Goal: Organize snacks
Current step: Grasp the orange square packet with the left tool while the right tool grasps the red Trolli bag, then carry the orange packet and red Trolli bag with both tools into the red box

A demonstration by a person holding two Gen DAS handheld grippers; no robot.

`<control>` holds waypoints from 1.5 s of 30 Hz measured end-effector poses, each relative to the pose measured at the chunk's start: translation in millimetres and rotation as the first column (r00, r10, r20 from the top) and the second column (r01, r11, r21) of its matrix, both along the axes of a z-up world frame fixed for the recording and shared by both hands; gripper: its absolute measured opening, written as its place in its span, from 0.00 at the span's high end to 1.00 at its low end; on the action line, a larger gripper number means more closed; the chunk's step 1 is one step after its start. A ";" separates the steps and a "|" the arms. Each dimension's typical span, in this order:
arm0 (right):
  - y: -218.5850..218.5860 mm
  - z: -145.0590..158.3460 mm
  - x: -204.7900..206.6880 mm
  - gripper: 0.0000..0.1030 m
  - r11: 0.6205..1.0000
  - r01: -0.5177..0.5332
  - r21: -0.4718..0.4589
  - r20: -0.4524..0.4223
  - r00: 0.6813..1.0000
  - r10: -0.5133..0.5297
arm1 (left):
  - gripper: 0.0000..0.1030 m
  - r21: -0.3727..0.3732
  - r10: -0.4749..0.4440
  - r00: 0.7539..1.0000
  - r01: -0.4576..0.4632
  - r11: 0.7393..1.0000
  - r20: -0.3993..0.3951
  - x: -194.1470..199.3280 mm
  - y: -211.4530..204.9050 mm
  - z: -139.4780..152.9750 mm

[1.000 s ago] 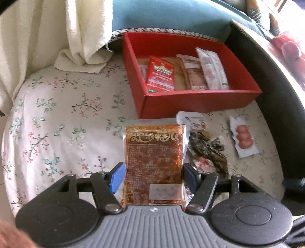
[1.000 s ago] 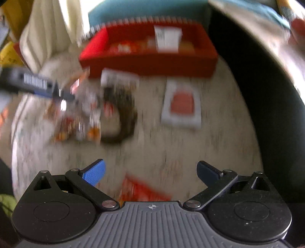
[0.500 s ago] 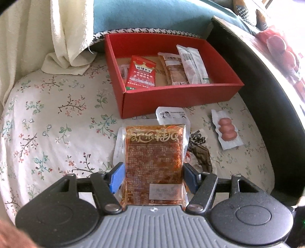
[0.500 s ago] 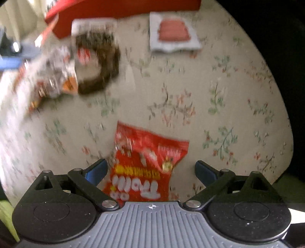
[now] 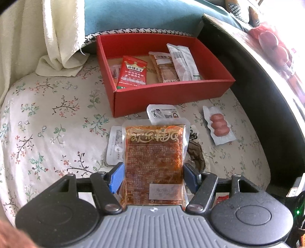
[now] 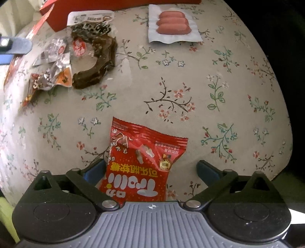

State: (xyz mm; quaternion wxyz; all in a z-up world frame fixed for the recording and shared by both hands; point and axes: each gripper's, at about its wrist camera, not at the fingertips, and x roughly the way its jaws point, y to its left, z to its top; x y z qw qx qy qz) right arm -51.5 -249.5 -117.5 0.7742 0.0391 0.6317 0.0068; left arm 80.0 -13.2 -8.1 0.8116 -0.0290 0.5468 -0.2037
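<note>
Four snack packets (image 5: 162,65), red box (image 5: 171,93)

Home: floral tablecloth (image 5: 47,118), curtain (image 5: 57,28)

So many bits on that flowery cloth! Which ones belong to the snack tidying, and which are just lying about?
Part of the job:
red box
orange packet held in the left gripper
red sweet bag between the closing right gripper
sausage packet

Just lying about:
cream towel
blue cushion
</note>
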 end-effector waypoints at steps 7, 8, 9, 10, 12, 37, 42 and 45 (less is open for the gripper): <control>8.3 16.7 -3.7 0.35 0.999 -0.041 0.012 0.022 0.999 0.040 | 0.43 -0.003 -0.006 1.000 0.006 1.000 0.006 -1.3 -1.6 1.4; 8.3 19.3 -2.4 0.37 0.999 -0.038 0.022 0.028 0.999 0.037 | 0.43 -0.003 -0.009 1.000 0.009 1.000 0.006 -1.7 -2.1 1.6; 9.5 24.0 0.4 0.37 0.999 -0.037 0.041 0.035 0.999 0.035 | 0.43 -0.002 -0.011 1.000 0.011 1.000 0.008 -1.9 -2.0 1.7; 9.6 27.5 2.9 0.37 0.998 -0.031 0.056 0.044 0.999 0.028 | 0.43 -0.001 -0.014 1.000 0.014 1.000 0.009 -2.4 -2.4 2.0; 9.0 33.7 9.5 0.38 0.998 -0.040 0.054 0.065 0.997 0.036 | 0.43 0.000 -0.020 1.000 0.020 1.000 0.015 -3.0 -2.9 2.5; -8.9 109.2 105.4 0.38 0.989 -0.067 0.134 0.370 0.929 0.013 | 0.43 0.084 0.024 0.991 -0.035 0.996 0.131 16.3 -13.8 9.4; -9.3 121.4 120.1 0.38 0.988 -0.082 0.132 0.409 0.912 0.022 | 0.43 0.086 0.035 0.986 -0.050 0.995 0.166 23.9 -18.7 16.5; -8.4 127.3 127.4 0.38 0.987 -0.091 0.131 0.427 0.904 0.027 | 0.43 0.091 0.033 0.980 -0.052 0.995 0.194 26.9 -22.1 21.4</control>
